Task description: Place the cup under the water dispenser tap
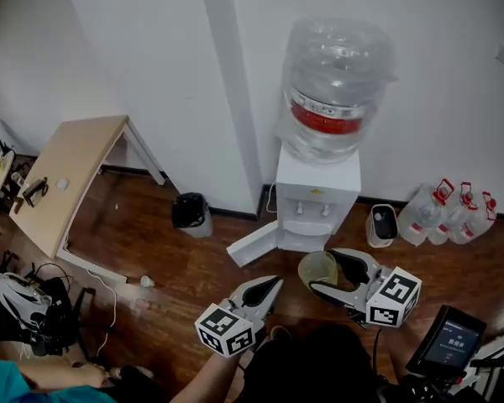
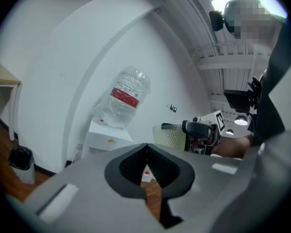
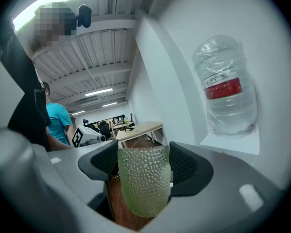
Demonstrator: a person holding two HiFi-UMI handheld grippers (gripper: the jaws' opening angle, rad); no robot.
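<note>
A pale green dimpled glass cup [image 1: 317, 269] hangs upright in the air just in front of the white water dispenser [image 1: 317, 200]. My right gripper [image 1: 322, 272] is shut on it, its dark pads [image 3: 186, 166] pressing both sides of the cup [image 3: 143, 178]. The two taps [image 1: 312, 211] sit in the dispenser's recess, beyond and slightly left of the cup. A large clear bottle [image 1: 336, 86] tops the dispenser. My left gripper [image 1: 271, 285] is shut and holds nothing, to the left of the cup and pointing toward the dispenser. The left gripper view shows its tips [image 2: 145, 147] touching, with the cup [image 2: 172, 136] off to the right.
The dispenser's lower door [image 1: 254, 243] hangs open to the left. A black bin [image 1: 191, 211] stands by the wall and a wooden desk [image 1: 67, 175] at the far left. Several water jugs [image 1: 449, 212] and a small white container [image 1: 383, 223] sit right of the dispenser. A screen [image 1: 449, 340] is at lower right.
</note>
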